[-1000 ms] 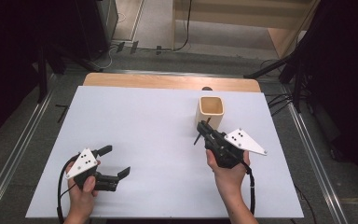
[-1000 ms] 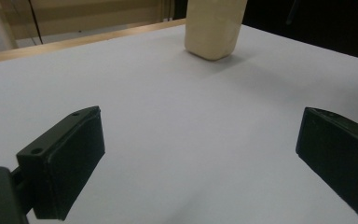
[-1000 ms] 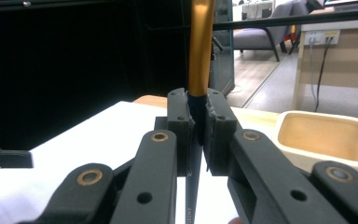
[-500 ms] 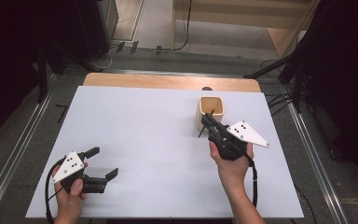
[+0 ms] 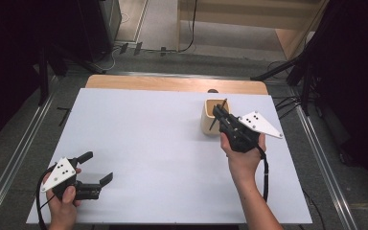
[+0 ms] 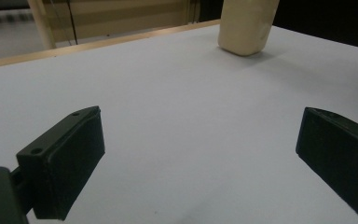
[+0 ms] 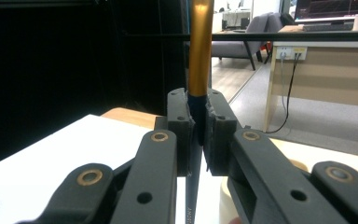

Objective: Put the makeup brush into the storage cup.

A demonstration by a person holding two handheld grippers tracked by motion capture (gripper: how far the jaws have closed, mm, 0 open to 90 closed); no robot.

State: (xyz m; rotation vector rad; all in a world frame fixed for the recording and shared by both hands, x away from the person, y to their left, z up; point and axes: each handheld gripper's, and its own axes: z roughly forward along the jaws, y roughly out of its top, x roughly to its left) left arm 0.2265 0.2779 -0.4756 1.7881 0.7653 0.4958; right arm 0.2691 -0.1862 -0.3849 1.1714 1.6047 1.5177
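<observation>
A beige cup (image 5: 207,122) stands on the right half of the white table (image 5: 148,134); it also appears far off in the left gripper view as the cup (image 6: 244,25). My right gripper (image 5: 219,113) is at the cup's rim, shut on a thin pen (image 5: 214,123). In the right gripper view the pen (image 7: 200,46) rises gold above the jaws and runs dark below them, clamped in the right gripper (image 7: 199,135). I cannot tell whether its lower end is inside the cup. My left gripper (image 5: 98,166) rests low near the front left corner, open and holding nothing, as the left gripper (image 6: 200,158) shows.
A wooden strip (image 5: 172,84) borders the table's far edge. Metal rails (image 5: 318,158) run along both sides on the floor. Cables (image 5: 287,103) and dark stands sit beyond the far right corner. Wide bare tabletop lies between the two grippers.
My right gripper has carried the pen away from me, up to the cup. My left gripper has drifted left toward the front corner, still open.
</observation>
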